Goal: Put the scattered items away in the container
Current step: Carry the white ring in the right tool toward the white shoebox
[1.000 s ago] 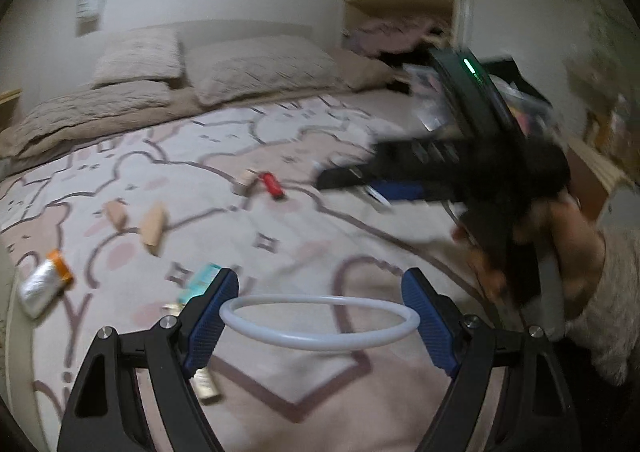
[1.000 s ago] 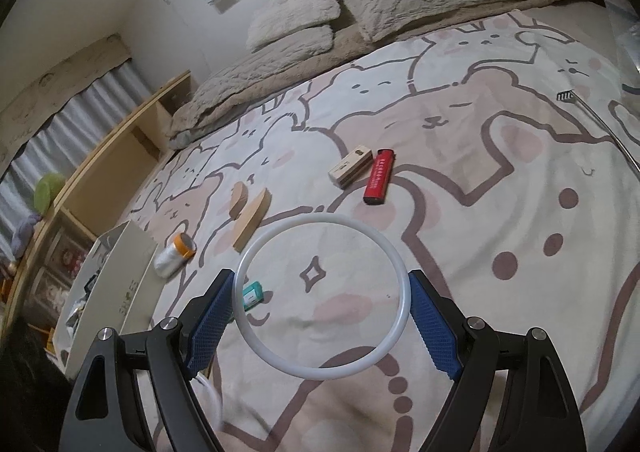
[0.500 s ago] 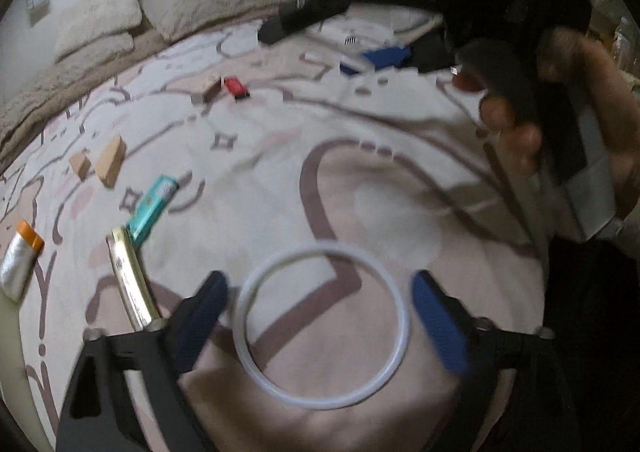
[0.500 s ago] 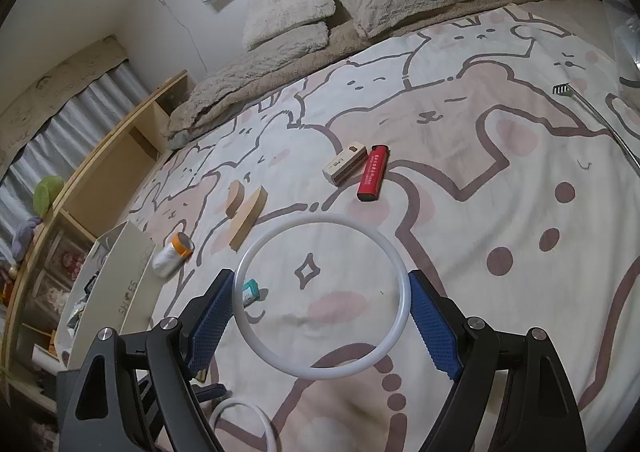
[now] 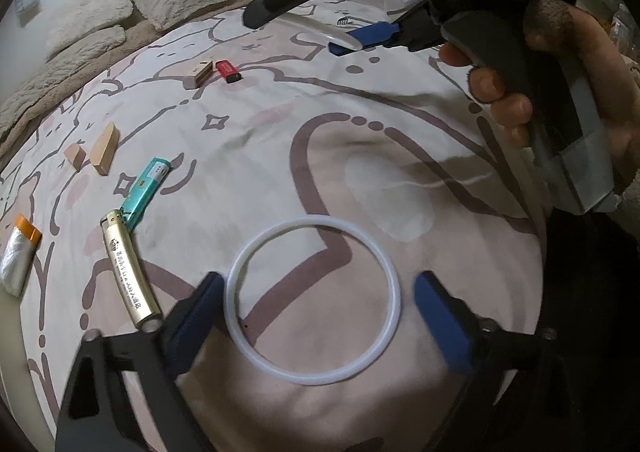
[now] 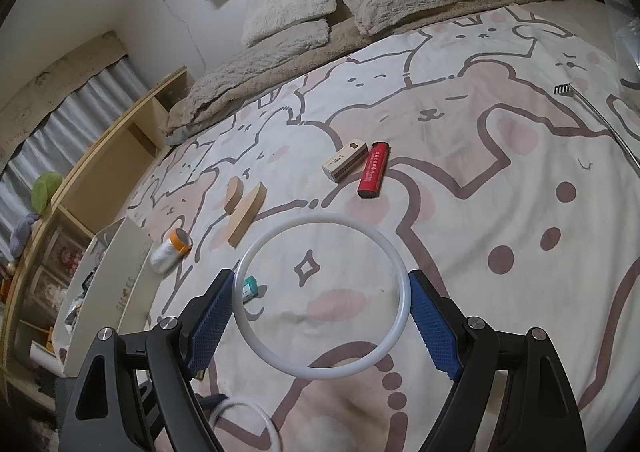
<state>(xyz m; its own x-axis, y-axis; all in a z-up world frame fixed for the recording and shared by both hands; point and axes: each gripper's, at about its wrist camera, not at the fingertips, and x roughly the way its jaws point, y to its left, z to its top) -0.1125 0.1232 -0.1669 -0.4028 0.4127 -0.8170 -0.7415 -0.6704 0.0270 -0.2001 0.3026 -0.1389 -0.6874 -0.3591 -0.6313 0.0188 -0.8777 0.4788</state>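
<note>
Your bedspread, cream with brown bear outlines, fills both views. Your left gripper is closing around a white plastic ring lying flat, only the left pad touching. Your right gripper clamps another white ring. At ten o'clock sit wooden blocks; a red lighter at twelve; an open cream box at nine.

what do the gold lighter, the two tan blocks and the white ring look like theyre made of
Gold lighter: probably metal or metallised plastic, given its brushed champagne sheen with a bright highlight and printed text.
Two tan blocks: most likely unfinished wood, matte, pale, with flat cut faces.
White ring: probably silicone or soft plastic, being thin, smooth and slightly translucent; whether it flexes cannot be told.
</note>
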